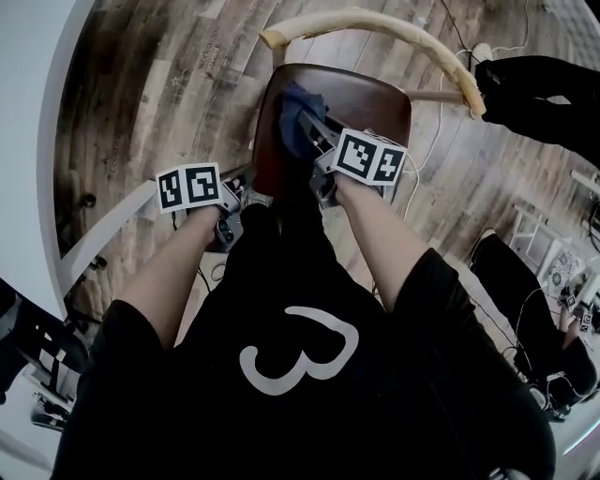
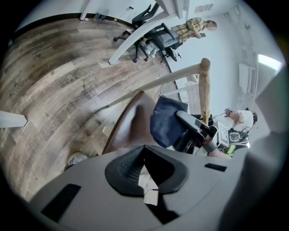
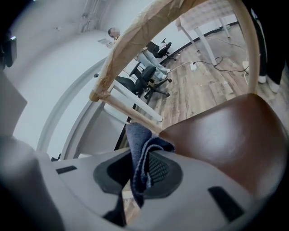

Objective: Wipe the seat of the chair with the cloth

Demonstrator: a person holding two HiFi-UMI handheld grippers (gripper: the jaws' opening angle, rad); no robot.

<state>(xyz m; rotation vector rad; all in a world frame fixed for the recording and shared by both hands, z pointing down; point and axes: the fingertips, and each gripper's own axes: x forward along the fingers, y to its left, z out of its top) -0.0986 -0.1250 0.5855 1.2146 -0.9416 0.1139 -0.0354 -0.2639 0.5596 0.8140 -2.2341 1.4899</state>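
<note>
A wooden chair with a glossy brown seat (image 1: 366, 103) and a pale curved back rail (image 1: 375, 23) is seen from above on a grey-brown plank floor (image 1: 169, 84). The dark blue cloth (image 1: 295, 122) is held by the right gripper (image 1: 314, 131) over the left part of the seat, towards its far edge. Whether the cloth presses on the seat cannot be told. In the right gripper view the jaws are closed on a fold of the cloth, which is bunched between the pads and stands up past them, with the brown seat spread out to the right and the back rail arching overhead. The left gripper (image 1: 242, 178) is held low at the near left corner of the seat, just beside its edge and well apart from the cloth. In the left gripper view its jaws are drawn together, nothing is held between them, and only a sliver of pale floor is seen behind them. From that view the cloth is seen hanging from the right gripper above the seat. Black office chairs (image 2: 158, 38) are seen far off beside white desks.
</note>
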